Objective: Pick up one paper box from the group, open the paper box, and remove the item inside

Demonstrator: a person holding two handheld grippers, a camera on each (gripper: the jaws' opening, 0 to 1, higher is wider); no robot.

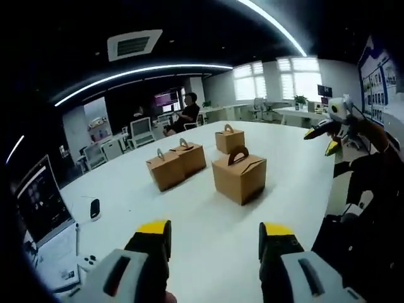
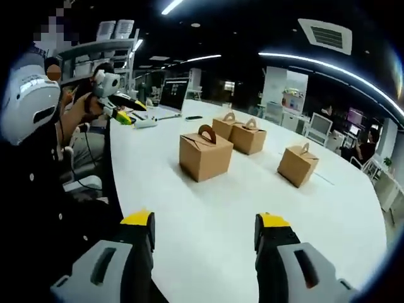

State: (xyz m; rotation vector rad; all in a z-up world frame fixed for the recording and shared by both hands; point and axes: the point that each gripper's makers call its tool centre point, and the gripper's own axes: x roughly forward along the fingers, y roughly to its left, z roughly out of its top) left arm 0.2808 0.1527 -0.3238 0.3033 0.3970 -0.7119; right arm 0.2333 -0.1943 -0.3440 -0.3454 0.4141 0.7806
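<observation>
Your left hand-held gripper [image 1: 214, 243] sits lowest in the left gripper view, its two yellow-tipped jaws spread wide apart with nothing between them, hovering over bare white bench [image 1: 208, 252]. Moving left to right in that view, you have an open laptop [image 1: 41, 202] at the far left edge of the bench, a small dark device [image 1: 95, 208] just beside it, then the group of paper boxes well ahead of your jaws. Two boxes stand touching each other: the left paper box [image 1: 165, 170] and the middle paper box [image 1: 189, 156]. The nearest paper box [image 1: 238, 177], with a dark arched handle, stands right of them and closest to you, and the far paper box [image 1: 230, 139] stands behind it. All four are upright and closed. A seated person [image 1: 186, 113] is at the back of the room. At the right edge your right hand-held gripper [image 1: 325, 136] shows, held above the bench rim.

In the right gripper view, your right hand-held gripper [image 2: 203, 243] is likewise released, jaws apart and holding nothing, above the bench [image 2: 208, 265]. Your left hand-held gripper [image 2: 123, 110] shows at upper left, and the nearest paper box [image 2: 205, 153] stands ahead, apart from both jaws.
</observation>
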